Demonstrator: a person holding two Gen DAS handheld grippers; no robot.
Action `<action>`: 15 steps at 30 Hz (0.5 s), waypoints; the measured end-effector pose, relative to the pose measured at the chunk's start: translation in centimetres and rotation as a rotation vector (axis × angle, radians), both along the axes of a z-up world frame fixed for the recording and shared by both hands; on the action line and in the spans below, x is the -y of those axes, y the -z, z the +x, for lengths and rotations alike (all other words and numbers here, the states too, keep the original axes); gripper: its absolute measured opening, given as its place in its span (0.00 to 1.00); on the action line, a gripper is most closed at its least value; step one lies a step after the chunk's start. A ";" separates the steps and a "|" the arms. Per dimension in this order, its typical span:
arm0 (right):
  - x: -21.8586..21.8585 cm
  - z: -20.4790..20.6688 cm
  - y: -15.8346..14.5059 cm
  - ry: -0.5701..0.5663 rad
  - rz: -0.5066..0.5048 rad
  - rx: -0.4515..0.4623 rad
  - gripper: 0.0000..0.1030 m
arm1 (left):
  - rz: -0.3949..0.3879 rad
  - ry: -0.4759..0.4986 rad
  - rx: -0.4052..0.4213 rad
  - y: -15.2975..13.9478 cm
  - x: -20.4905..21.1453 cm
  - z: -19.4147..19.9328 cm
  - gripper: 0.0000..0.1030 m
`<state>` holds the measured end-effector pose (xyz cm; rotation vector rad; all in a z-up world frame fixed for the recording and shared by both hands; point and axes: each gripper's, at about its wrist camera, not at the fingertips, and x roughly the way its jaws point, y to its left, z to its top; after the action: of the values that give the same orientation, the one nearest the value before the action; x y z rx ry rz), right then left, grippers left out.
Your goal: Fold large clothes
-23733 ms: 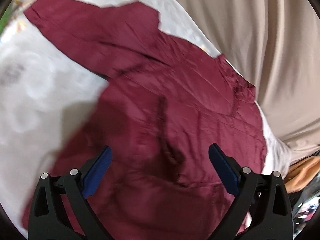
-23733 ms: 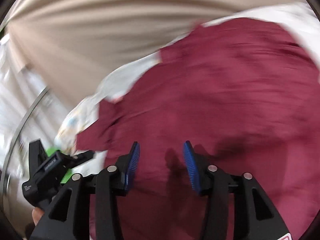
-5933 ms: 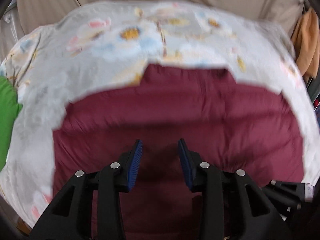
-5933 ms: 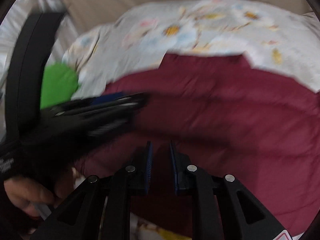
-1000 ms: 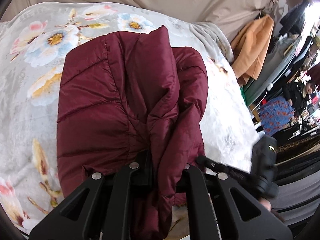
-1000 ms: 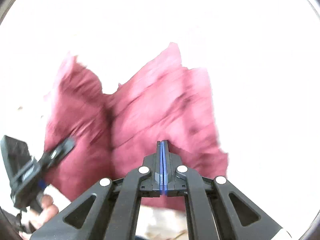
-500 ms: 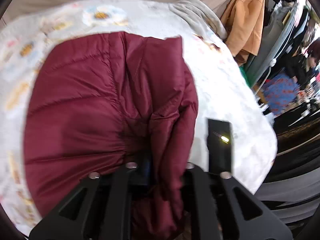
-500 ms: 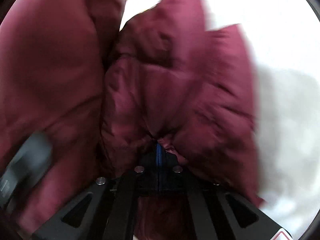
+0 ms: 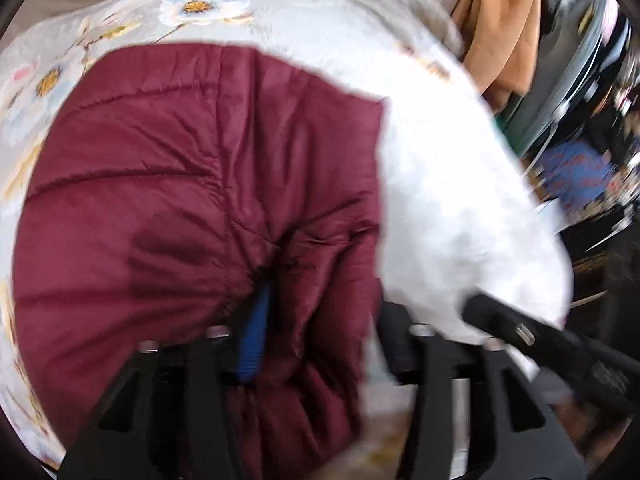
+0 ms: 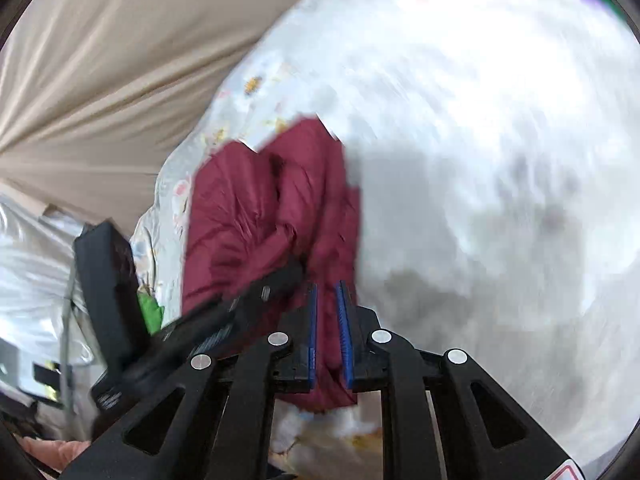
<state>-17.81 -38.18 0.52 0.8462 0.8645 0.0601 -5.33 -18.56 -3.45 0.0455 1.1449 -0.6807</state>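
Both grippers, left (image 9: 320, 336) and right (image 10: 325, 330), were opening their jaws, releasing the folded jacket (image 9: 192, 184); next, smoothing it flat.

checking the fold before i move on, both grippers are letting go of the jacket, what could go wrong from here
1. The left gripper is opening with a puffy fold of the jacket bunched between its jaws; it may snag and drag the fold open as it withdraws.
2. The jacket's near edge sits close to the edge of the bed cover, so it could slide off.
3. The right gripper is opening close beside the left one; they could knock together.
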 end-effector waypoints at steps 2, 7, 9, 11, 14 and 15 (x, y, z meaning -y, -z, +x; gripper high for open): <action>-0.9 1.4 -2.5 -0.052 -0.059 0.039 0.17 | -0.092 -0.033 0.023 -3.3 -2.6 -0.8 0.70; -7.0 8.4 -2.2 -0.141 -0.233 0.054 0.47 | -0.184 -0.174 0.115 -7.6 -10.1 -1.5 0.81; -7.3 11.5 -0.6 -0.138 -0.268 0.001 0.47 | -0.126 -0.237 0.140 -6.8 -12.1 -1.0 0.81; -7.9 14.0 1.6 -0.120 -0.251 -0.060 0.47 | -0.047 -0.287 0.126 -4.6 -13.2 -0.2 0.79; -9.8 16.2 2.3 -0.135 -0.210 -0.051 0.06 | 0.035 -0.293 0.070 -1.4 -13.4 0.2 0.70; -9.5 16.2 2.0 -0.129 -0.194 -0.017 0.05 | 0.059 -0.292 0.060 -0.5 -13.5 0.2 0.70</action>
<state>-1.57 -28.65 -1.46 0.6099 0.9248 0.0811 -5.09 -5.06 -2.92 -0.0502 1.0868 -0.3835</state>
